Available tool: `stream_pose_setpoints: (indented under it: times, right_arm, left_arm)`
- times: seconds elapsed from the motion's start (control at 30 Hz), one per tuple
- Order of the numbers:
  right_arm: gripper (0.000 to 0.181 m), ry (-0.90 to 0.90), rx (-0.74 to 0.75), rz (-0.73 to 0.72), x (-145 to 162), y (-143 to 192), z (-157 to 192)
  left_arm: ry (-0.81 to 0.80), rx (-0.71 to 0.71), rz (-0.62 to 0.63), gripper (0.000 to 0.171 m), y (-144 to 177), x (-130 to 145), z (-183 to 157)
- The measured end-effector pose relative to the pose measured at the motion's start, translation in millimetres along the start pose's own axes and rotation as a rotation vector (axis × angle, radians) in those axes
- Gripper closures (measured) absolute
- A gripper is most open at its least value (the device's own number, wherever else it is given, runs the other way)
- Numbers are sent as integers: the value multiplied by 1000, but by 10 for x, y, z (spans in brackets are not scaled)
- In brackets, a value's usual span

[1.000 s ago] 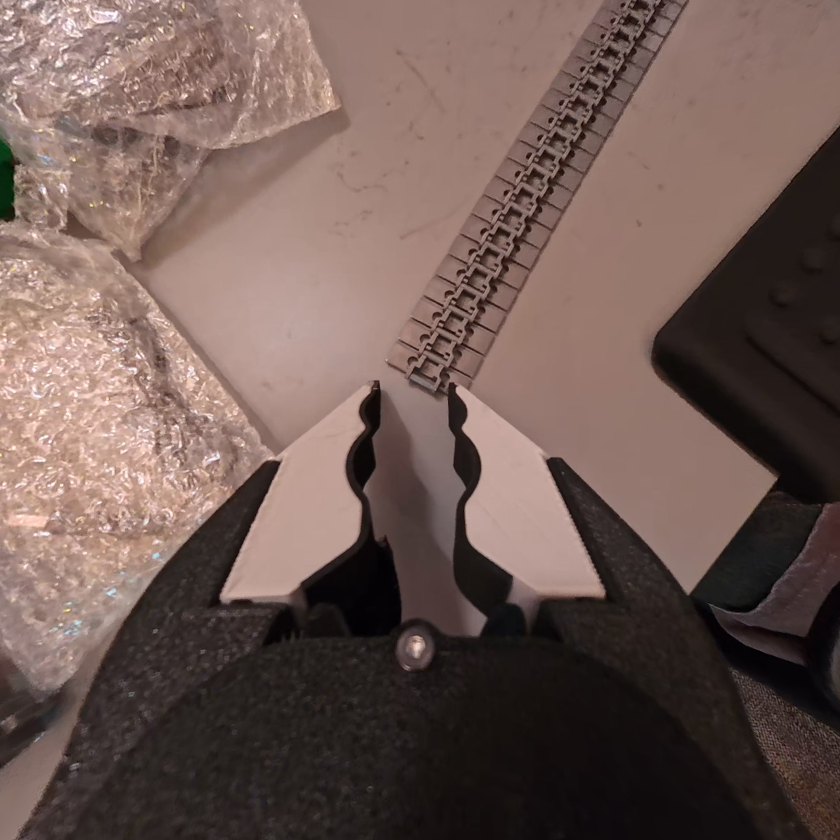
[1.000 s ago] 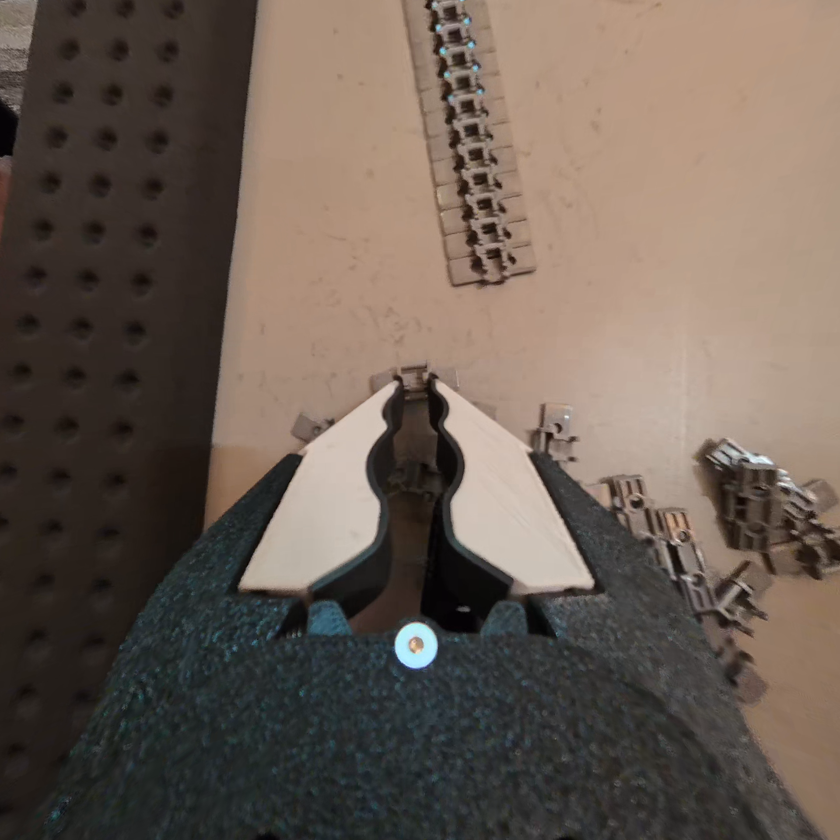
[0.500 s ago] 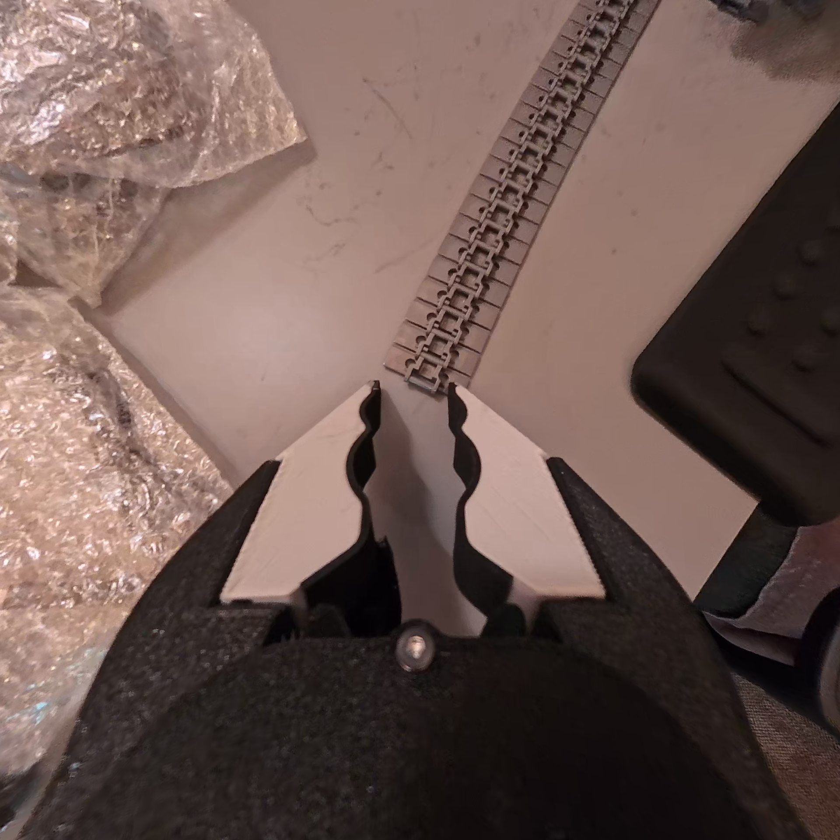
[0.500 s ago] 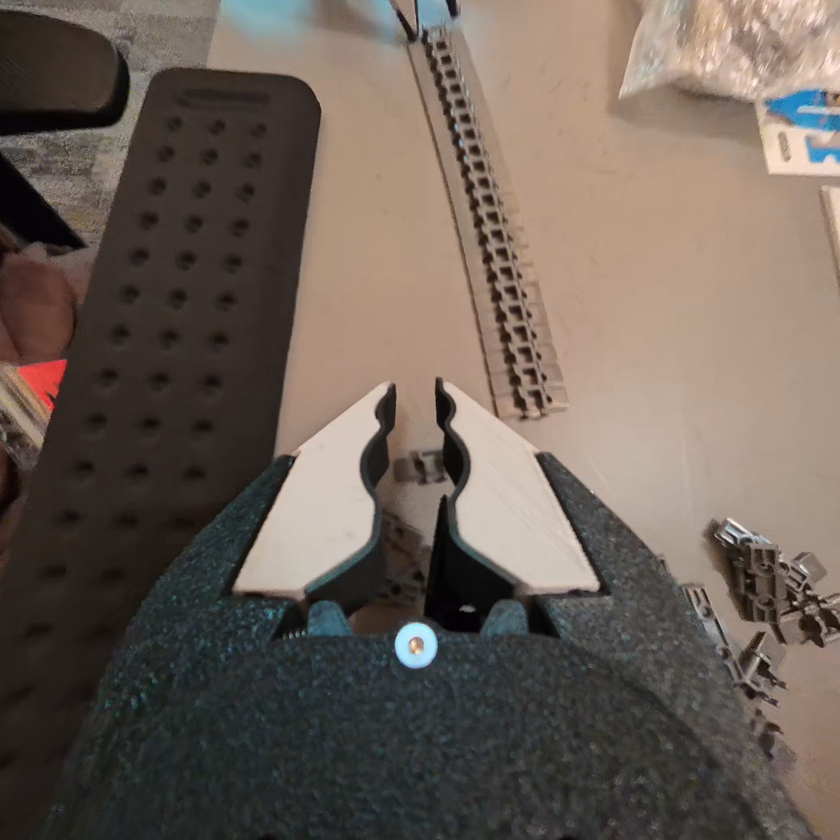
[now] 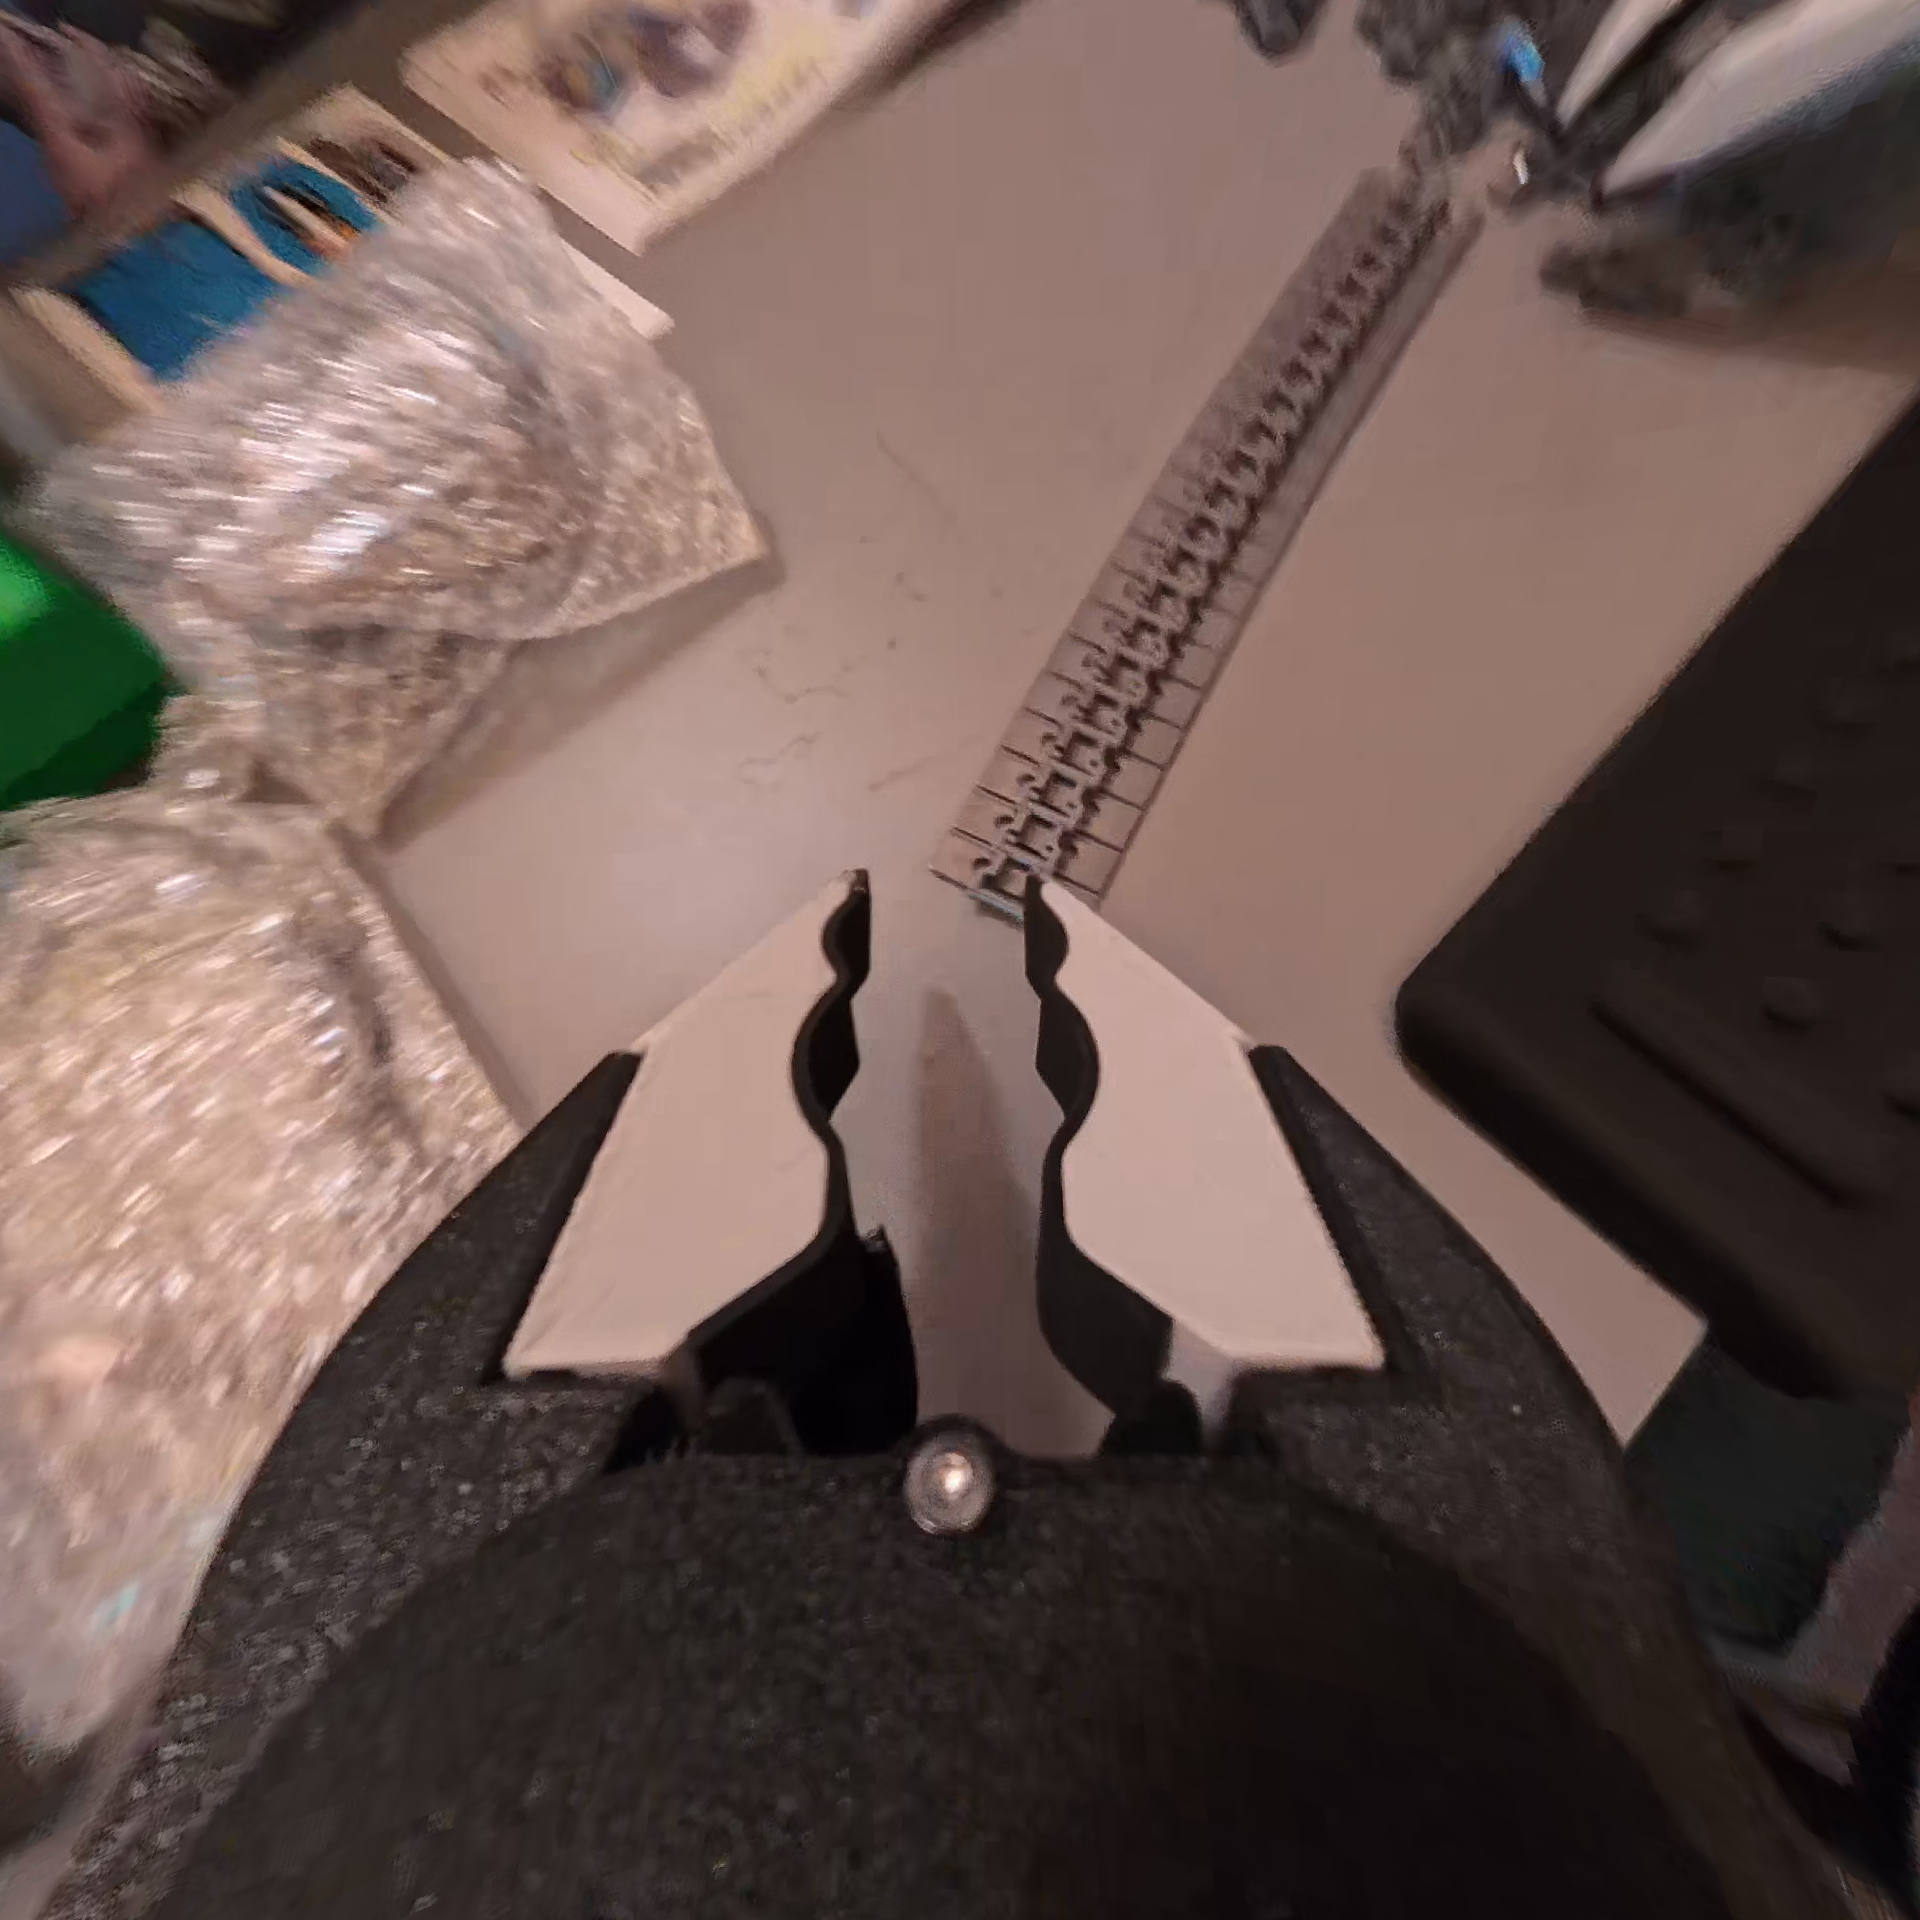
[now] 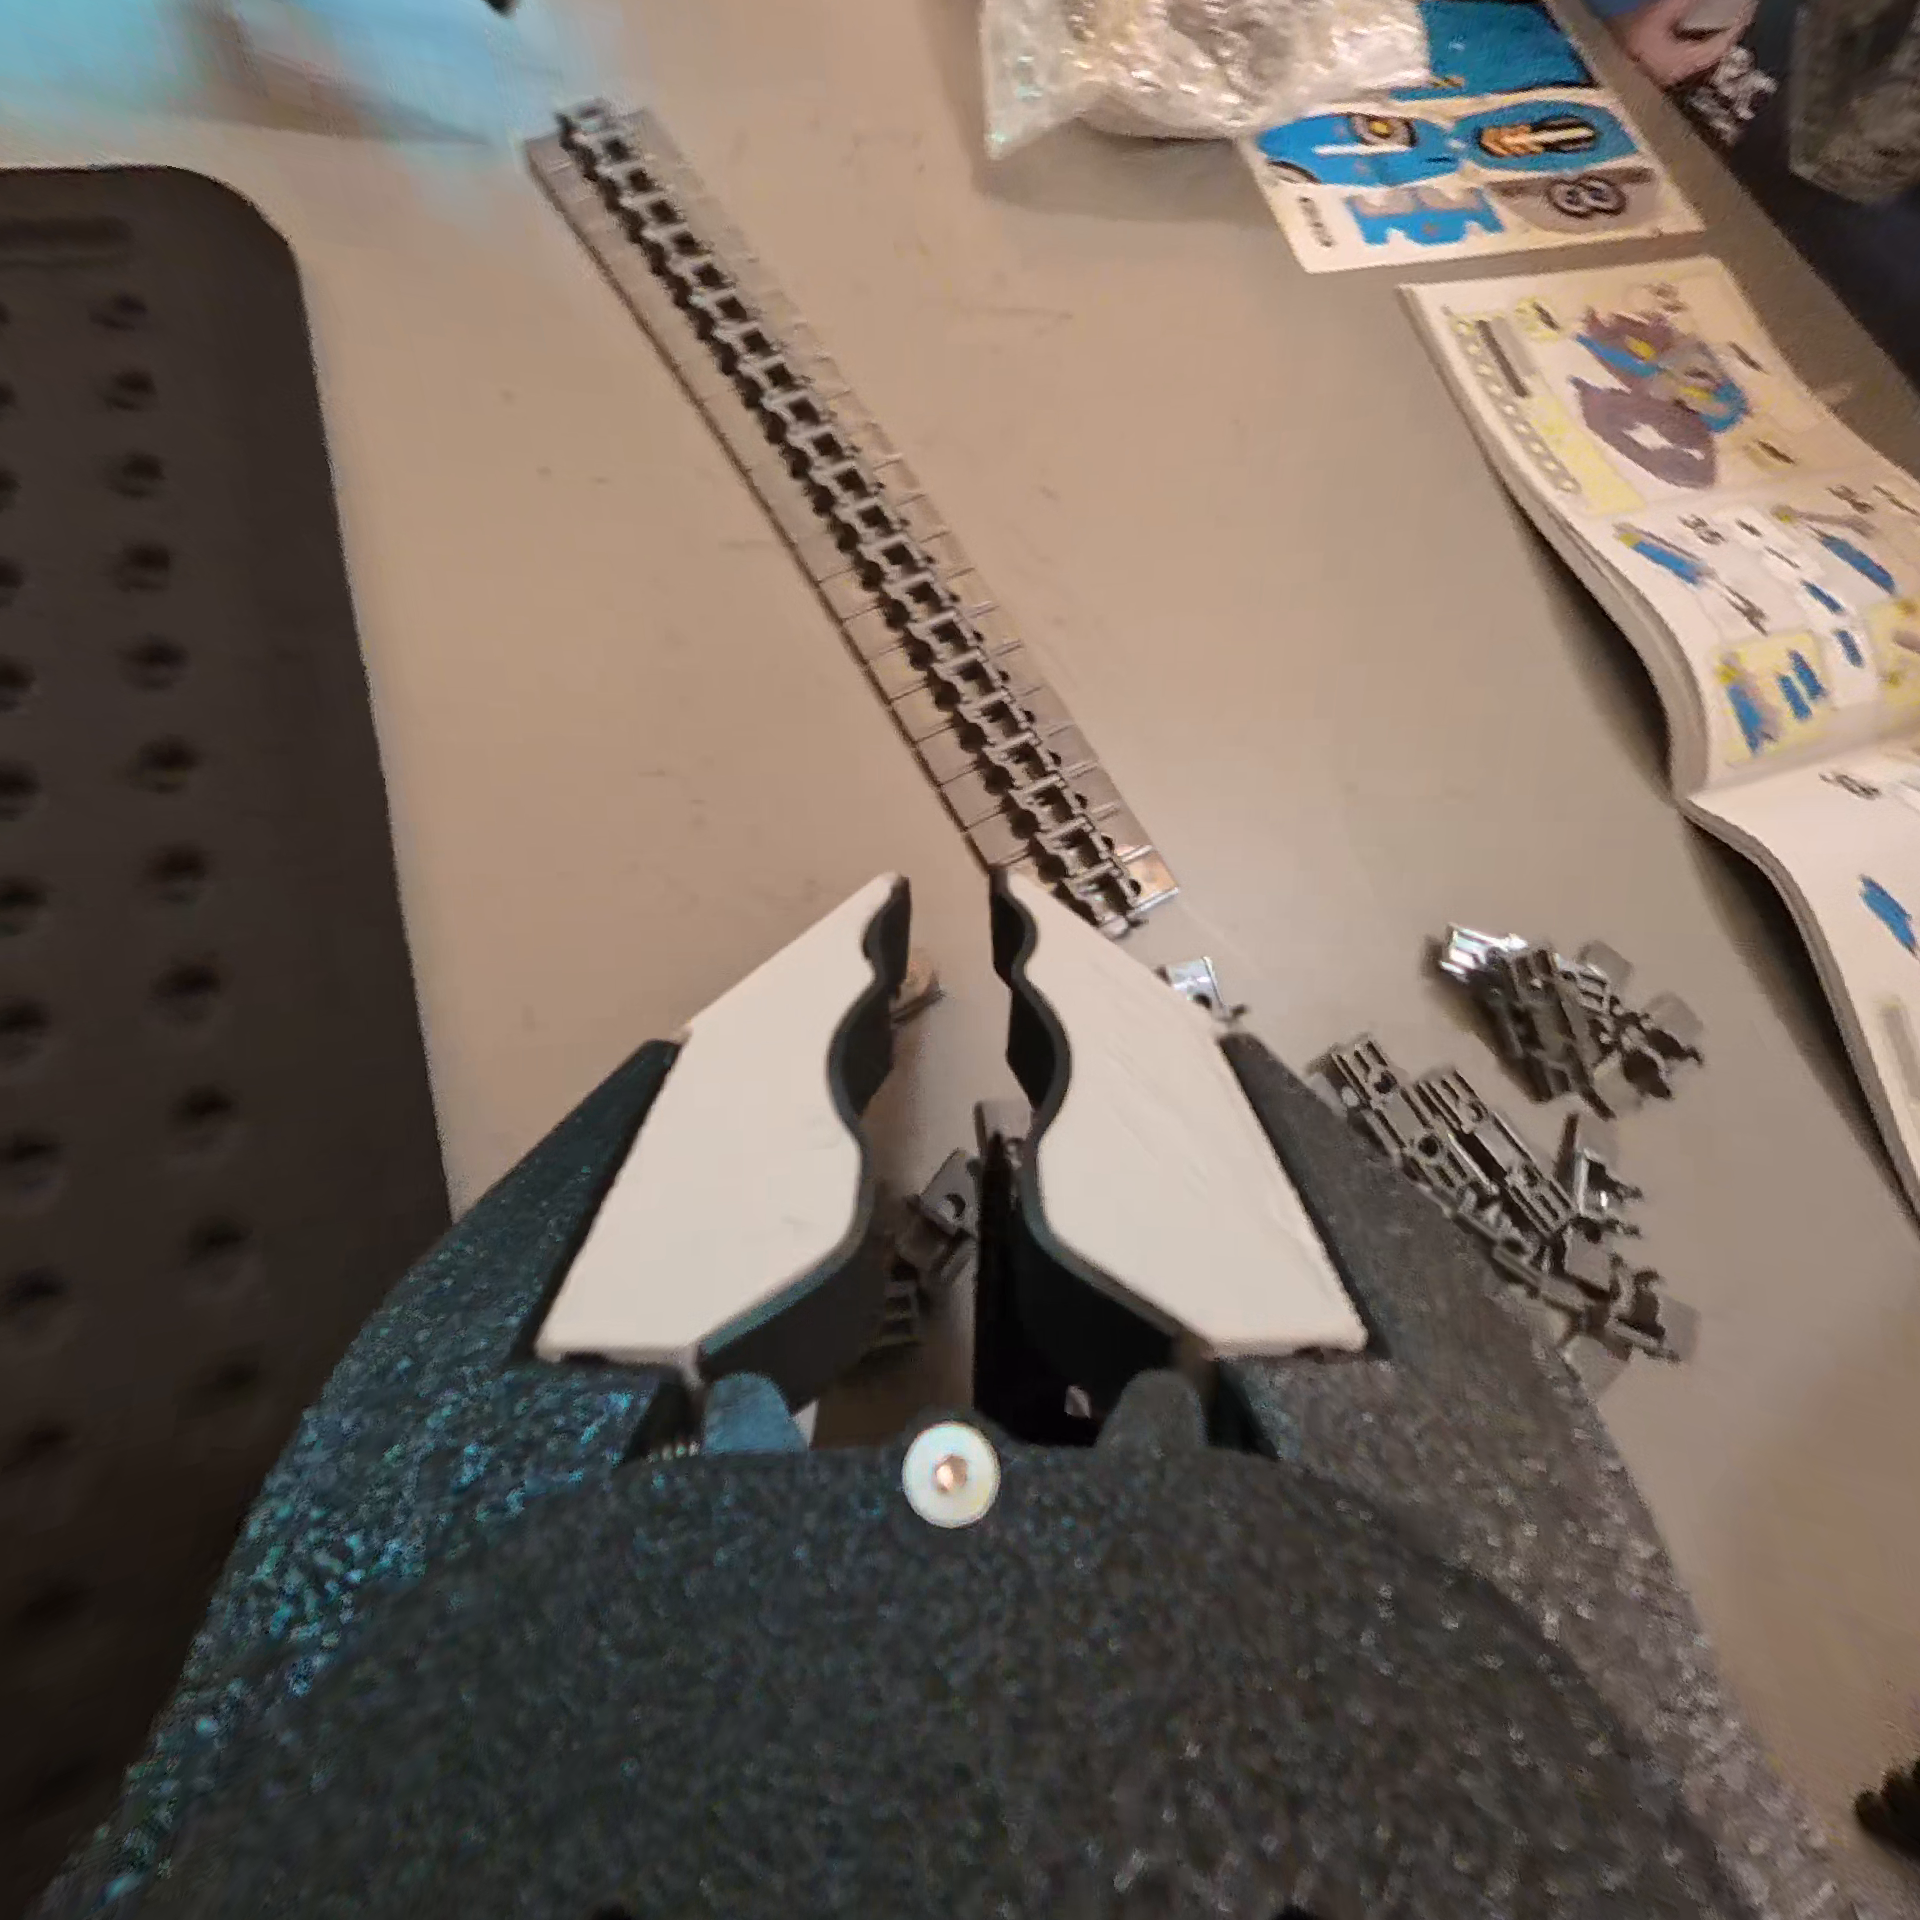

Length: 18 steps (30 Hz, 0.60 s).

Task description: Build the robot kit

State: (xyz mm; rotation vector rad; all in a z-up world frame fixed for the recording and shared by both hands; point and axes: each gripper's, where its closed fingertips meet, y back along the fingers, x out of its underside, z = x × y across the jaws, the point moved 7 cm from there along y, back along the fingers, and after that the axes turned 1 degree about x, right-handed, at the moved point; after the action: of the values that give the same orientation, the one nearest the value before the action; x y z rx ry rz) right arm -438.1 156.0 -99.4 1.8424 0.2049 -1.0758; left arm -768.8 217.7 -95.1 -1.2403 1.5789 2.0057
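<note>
Since half a second before, the right gripper (image 6: 948,896) had drawn back and swung right, bringing a sticker sheet (image 6: 1455,166) and an open instruction booklet (image 6: 1704,540) along the table's (image 6: 1299,582) far right edge into view. Its jaws were parted and held nothing; its tips hung just short of the near end of the grey track chain (image 6: 862,540), over loose grey track links (image 6: 1496,1132) scattered by the right finger. The left gripper (image 5: 945,894) was likewise released and empty, its right fingertip at the chain's other end (image 5: 1049,831). Crinkled plastic bags (image 5: 395,520) lay toward the table's left edge in that view, a black perforated pad (image 5: 1704,1049) at the right. Printing on the sheets was blurred and illegible.
</note>
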Motion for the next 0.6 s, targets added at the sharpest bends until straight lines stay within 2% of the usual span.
stream_pose_setpoints:
  times: [0.1,0.17,0.3,0.6]
  right_arm:
    - [173,-64,110,41,57,-10,-82]
    - [181,-92,121,55,71,-38,-78]
    - [181,-116,177,90,80,-115,-99]
    - [181,-155,169,144,23,-184,-112]
  left_arm:
    - [93,-210,-172,144,210,20,51]
    - [117,-324,-265,146,279,49,38]
    - [19,-487,-307,151,299,27,24]
    - [-44,-483,-228,151,76,-20,122]
